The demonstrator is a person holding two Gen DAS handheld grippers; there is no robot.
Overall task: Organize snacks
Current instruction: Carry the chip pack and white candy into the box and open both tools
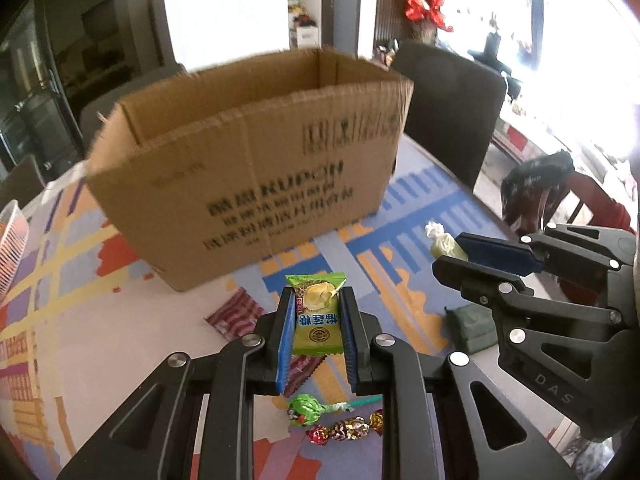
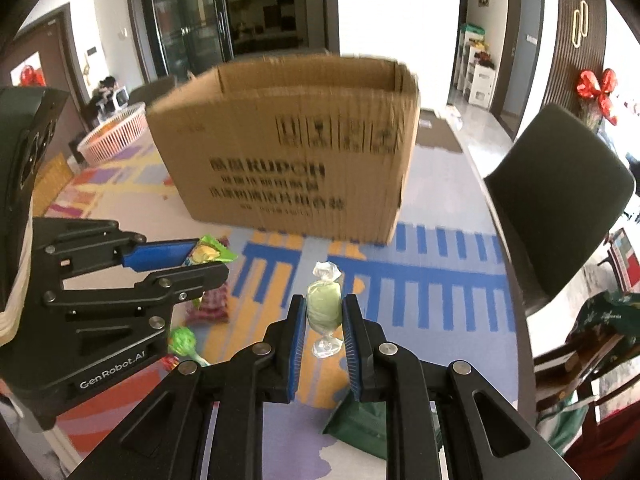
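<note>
Probably a home: dining chair, glass doors.

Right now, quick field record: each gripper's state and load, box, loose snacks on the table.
left gripper: shut on green durian candy packet
right gripper: shut on pale green twist-wrapped candy
cardboard box: open top, upright, beyond both grippers
table: patterned cloth
loose on table: green lollipop, foil candies, red striped packet, dark green packet

One cardboard box is standing at upper centre. Two grippers are each gripping one candy. Roughly five more snacks are lying at the bottom.
</note>
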